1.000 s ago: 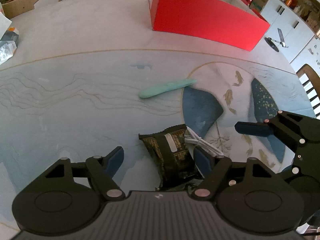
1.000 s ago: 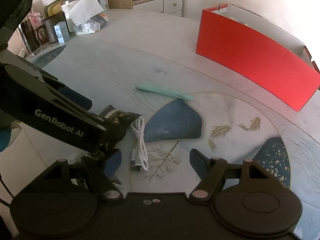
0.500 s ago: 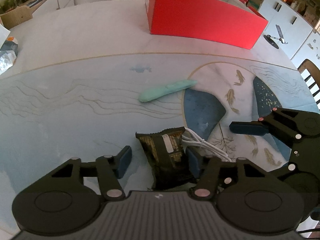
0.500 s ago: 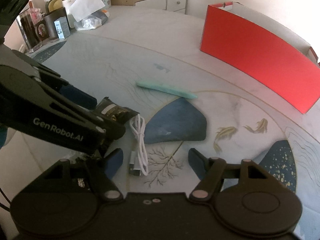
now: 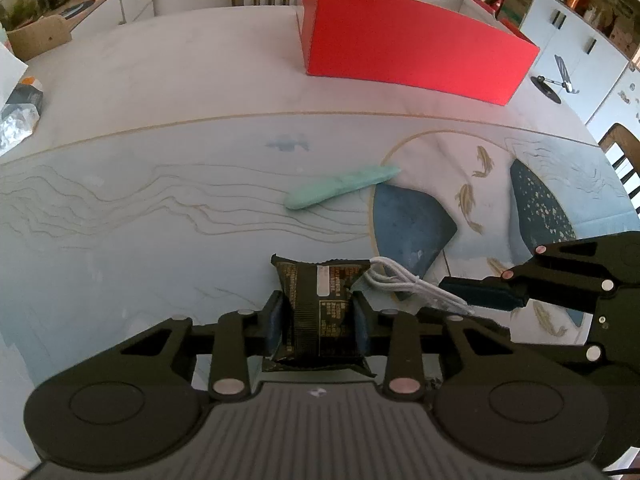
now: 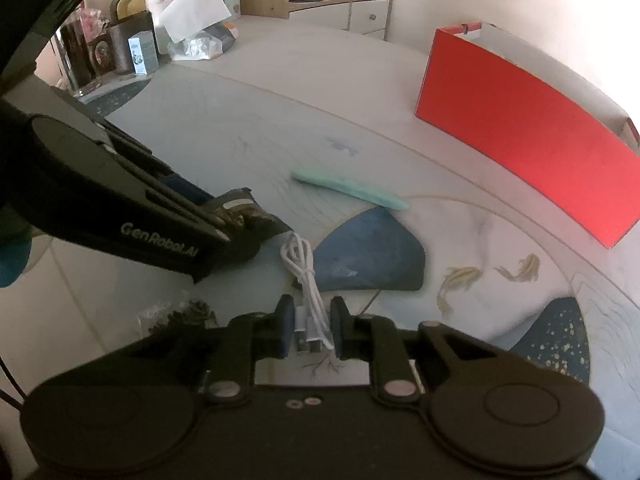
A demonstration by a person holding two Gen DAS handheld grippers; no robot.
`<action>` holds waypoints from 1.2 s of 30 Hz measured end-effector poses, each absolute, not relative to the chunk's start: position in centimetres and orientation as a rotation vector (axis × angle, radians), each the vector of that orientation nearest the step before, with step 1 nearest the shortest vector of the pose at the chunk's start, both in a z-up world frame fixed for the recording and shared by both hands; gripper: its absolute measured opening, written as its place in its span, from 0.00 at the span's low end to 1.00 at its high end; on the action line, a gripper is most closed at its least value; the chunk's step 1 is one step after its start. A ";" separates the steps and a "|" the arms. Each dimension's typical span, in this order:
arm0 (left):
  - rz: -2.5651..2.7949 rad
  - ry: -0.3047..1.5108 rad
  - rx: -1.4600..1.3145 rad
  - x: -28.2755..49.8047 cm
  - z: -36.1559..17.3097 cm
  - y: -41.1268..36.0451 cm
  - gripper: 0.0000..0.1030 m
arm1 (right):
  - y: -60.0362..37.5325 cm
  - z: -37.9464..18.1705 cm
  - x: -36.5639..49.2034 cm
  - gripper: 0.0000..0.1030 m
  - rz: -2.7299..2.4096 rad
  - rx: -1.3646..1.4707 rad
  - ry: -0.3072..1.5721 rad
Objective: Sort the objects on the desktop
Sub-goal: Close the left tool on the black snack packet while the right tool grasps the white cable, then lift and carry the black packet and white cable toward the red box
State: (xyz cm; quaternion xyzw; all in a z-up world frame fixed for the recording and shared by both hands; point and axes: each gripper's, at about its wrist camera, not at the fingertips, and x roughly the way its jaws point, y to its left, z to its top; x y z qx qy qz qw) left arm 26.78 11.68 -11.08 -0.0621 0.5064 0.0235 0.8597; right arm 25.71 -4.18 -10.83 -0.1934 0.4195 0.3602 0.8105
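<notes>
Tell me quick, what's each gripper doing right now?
Left gripper: closed on the dark snack packet.
Right gripper: closed around the white cable.

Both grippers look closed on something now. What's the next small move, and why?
Probably lift both straight up a little. The left gripper is shut on the dark snack packet, the right gripper on the white cable, and packet and cable touch, so separate them before heading to the red box.

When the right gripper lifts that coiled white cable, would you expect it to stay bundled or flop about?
The white cable will probably droop: it is thin, and only its plug end sits between the fingers of the right gripper. Its looped end will likely dangle and swing. The wrap around its middle should keep the coil together, though the loops may brush the dark snack packet beside them.
</notes>
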 end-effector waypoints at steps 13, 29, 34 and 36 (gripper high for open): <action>0.015 1.041 -0.146 26.7 -9.4 11.0 0.31 | -6.6 -9.7 26.8 0.16 0.695 -0.323 0.916; -0.028 0.987 -0.132 27.1 -5.7 8.7 0.31 | -9.9 -6.2 27.3 0.16 0.663 -0.224 0.898; -0.041 0.965 -0.121 27.4 -4.1 7.8 0.31 | -11.2 -4.6 27.4 0.16 0.644 -0.205 0.883; -0.045 0.956 -0.118 27.6 -3.5 7.4 0.31 | -11.7 -3.9 27.5 0.16 0.633 -0.201 0.874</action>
